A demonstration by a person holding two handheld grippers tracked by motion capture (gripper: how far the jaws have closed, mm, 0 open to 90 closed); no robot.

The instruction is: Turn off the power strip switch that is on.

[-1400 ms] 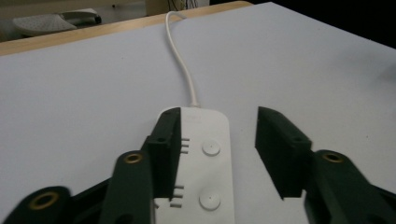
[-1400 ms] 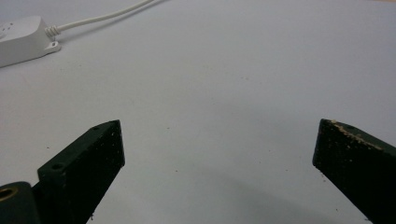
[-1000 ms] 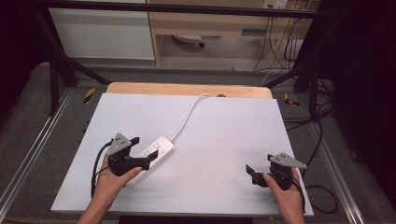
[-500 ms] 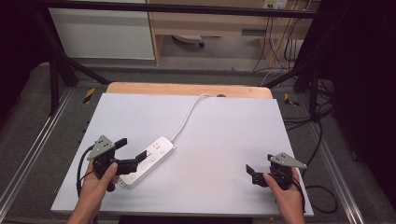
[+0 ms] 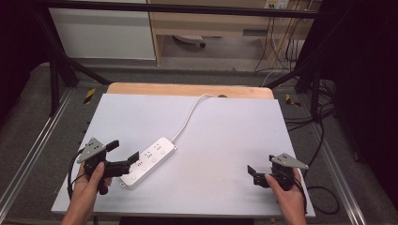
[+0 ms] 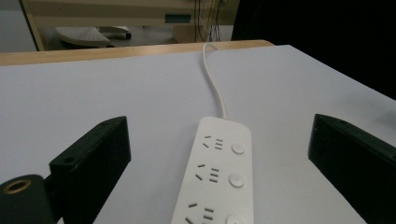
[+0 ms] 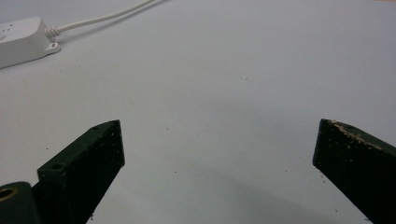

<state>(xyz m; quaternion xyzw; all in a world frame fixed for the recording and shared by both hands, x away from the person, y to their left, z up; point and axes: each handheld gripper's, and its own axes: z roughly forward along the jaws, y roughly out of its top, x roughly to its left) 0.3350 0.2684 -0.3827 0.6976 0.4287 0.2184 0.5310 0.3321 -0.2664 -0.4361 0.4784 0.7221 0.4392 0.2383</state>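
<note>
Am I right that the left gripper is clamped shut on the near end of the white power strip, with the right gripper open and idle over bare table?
Not quite. The left gripper is open: in the left gripper view its jaws stand wide apart on either side of the power strip, not touching it. The rest holds: the right gripper is open over bare table.

Both tongs, the left tongs (image 5: 123,153) and the right tongs (image 5: 261,169), are black with blocky jaws, grey three-cornered top plates and trailing black cables.
</note>
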